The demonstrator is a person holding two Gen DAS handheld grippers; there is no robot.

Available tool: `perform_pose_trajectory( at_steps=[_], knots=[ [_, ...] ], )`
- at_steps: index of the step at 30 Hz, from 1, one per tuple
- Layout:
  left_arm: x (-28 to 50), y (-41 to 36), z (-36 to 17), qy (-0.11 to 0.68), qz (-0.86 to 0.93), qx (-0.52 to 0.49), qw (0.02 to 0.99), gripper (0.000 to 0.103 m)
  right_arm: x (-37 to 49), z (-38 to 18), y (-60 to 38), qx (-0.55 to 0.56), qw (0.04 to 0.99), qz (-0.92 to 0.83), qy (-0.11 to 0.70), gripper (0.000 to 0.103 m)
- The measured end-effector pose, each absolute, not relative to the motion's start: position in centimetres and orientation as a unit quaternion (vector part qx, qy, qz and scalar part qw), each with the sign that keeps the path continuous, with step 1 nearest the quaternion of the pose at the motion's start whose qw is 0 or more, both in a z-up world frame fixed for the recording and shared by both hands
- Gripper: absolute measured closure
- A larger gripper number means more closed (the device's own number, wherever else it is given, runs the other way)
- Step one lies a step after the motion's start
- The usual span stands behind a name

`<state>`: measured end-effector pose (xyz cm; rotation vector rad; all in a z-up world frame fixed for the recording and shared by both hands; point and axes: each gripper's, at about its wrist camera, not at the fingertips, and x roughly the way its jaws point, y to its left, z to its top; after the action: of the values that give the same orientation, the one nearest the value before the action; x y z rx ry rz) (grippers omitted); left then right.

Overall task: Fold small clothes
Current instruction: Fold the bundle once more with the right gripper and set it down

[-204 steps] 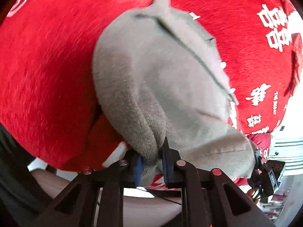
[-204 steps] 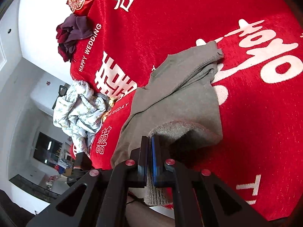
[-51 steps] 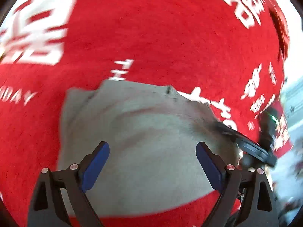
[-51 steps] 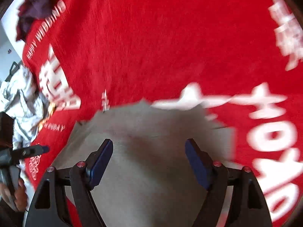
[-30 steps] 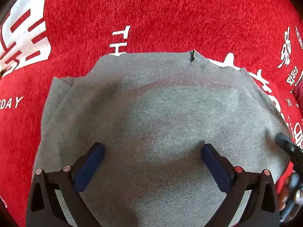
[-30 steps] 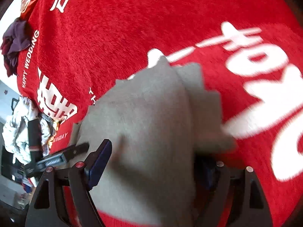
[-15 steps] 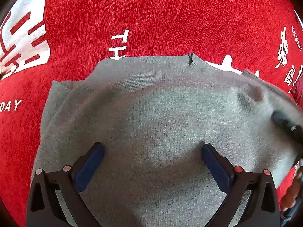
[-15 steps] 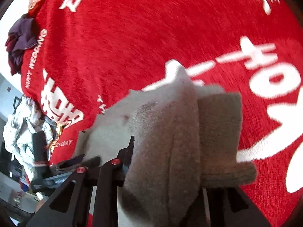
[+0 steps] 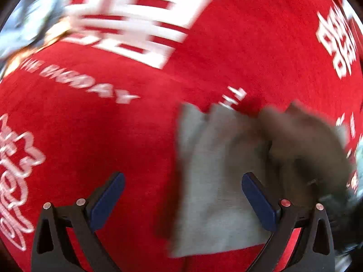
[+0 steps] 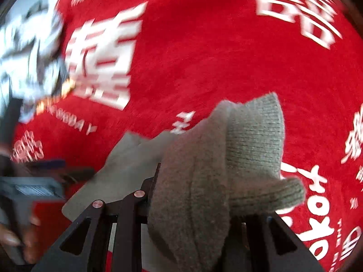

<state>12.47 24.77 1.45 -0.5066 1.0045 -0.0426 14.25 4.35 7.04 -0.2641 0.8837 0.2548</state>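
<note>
A small grey knit garment (image 9: 217,176) lies folded on a red blanket (image 9: 113,124) with white lettering. In the left wrist view my left gripper (image 9: 181,195) is open and empty, its left finger over bare blanket and its right finger over the garment's left part. In the right wrist view my right gripper (image 10: 195,195) is shut on the garment's (image 10: 226,158) right side and lifts it, with the ribbed cuff hanging to the right. The lifted part shows dark and blurred at the right of the left wrist view.
A heap of pale patterned clothes (image 10: 27,54) lies at the blanket's left edge. The left gripper's body and the hand holding it (image 10: 20,204) show at the lower left of the right wrist view. The red blanket stretches far ahead.
My right gripper closed on the garment's right side and lifted it. My left gripper slid left off the garment's middle, staying open.
</note>
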Motion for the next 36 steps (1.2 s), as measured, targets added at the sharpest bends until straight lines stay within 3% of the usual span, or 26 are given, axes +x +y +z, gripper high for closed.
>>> perform_pose_trajectory(
  at_steps=[6, 9, 11, 14, 16, 20, 25, 28, 36],
  knots=[
    [8.9, 31.0, -0.3, 0.470, 0.010, -0.299, 0.831, 0.000, 13.5, -0.2, 13.3, -0.247, 0.850, 0.087, 0.458, 0.074],
    [8.1, 31.6, -1.1, 0.473, 0.007, -0.307, 0.826, 0.000, 12.5, -0.6, 15.1, -0.263, 0.841, 0.106, 0.461, 0.038],
    [8.0, 31.6, -1.2, 0.472, 0.004, -0.311, 0.825, 0.000, 11.6, 1.0, 14.6, -0.232, 0.850, 0.140, 0.452, 0.030],
    [7.6, 32.2, -1.0, 0.468, 0.003, -0.312, 0.827, 0.000, 10.5, 5.5, 11.4, -0.114, 0.860, 0.209, 0.452, 0.030],
    [7.4, 31.8, -0.6, 0.469, 0.002, -0.304, 0.829, 0.000, 9.7, 8.1, 8.4, -0.053, 0.866, 0.235, 0.438, 0.023],
    [8.2, 29.1, 0.5, 0.475, -0.025, -0.279, 0.834, 0.000, 9.3, 9.5, 1.3, -0.036, 0.889, 0.183, 0.417, 0.022],
    [10.5, 23.9, 0.9, 0.494, -0.077, -0.255, 0.828, 0.000, 8.7, 4.6, -2.3, -0.015, 0.862, 0.176, 0.474, 0.027],
    [11.1, 22.4, 0.8, 0.513, -0.074, -0.244, 0.820, 0.000, 6.5, 1.8, 0.0, -0.068, 0.824, 0.233, 0.512, 0.027],
    [10.0, 19.1, 3.7, 0.489, -0.128, -0.224, 0.833, 0.000, 5.7, 5.5, -4.9, 0.012, 0.871, 0.216, 0.440, 0.027]
  ],
)
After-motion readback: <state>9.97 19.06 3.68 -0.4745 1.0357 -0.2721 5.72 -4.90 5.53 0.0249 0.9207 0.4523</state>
